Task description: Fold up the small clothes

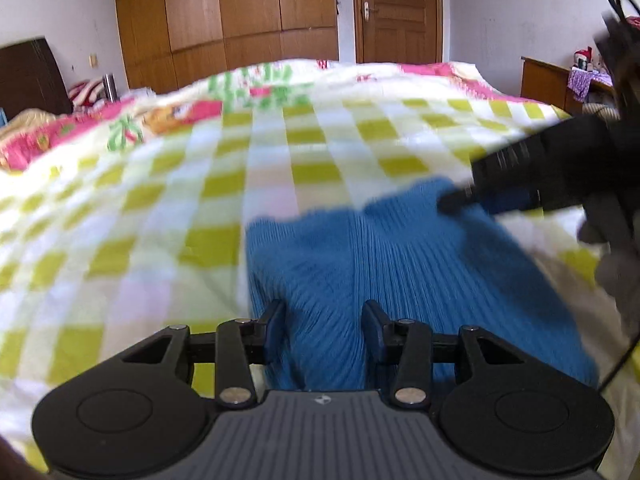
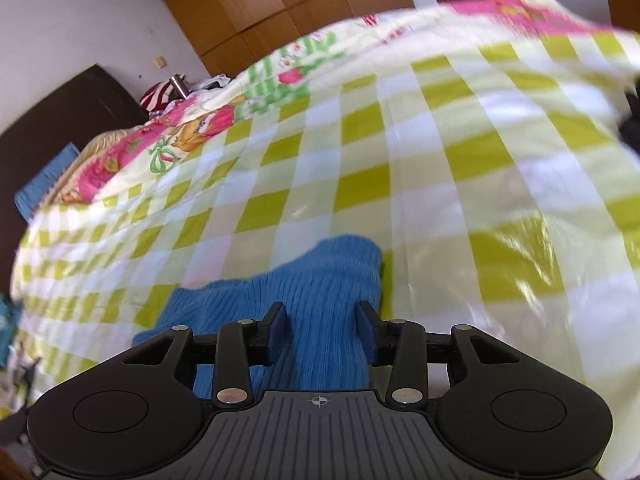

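On checked bedspread (image 1: 160,200), blue ribbed knit (image 1: 400,272) lengthwise away from both parted, empty hand-held grippers (image 1: 323,330) (image 2: 322,330).

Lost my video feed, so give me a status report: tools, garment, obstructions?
Left tool open over blue knit garment. Right tool open over it too. Garment flat on checked quilt. No obstruction seen.

Left gripper (image 1: 324,326): jaws parted, low over the blue knit garment (image 1: 400,272), near edge. Right gripper (image 2: 322,326): jaws also parted, above the garment's far end, angled in from the side.
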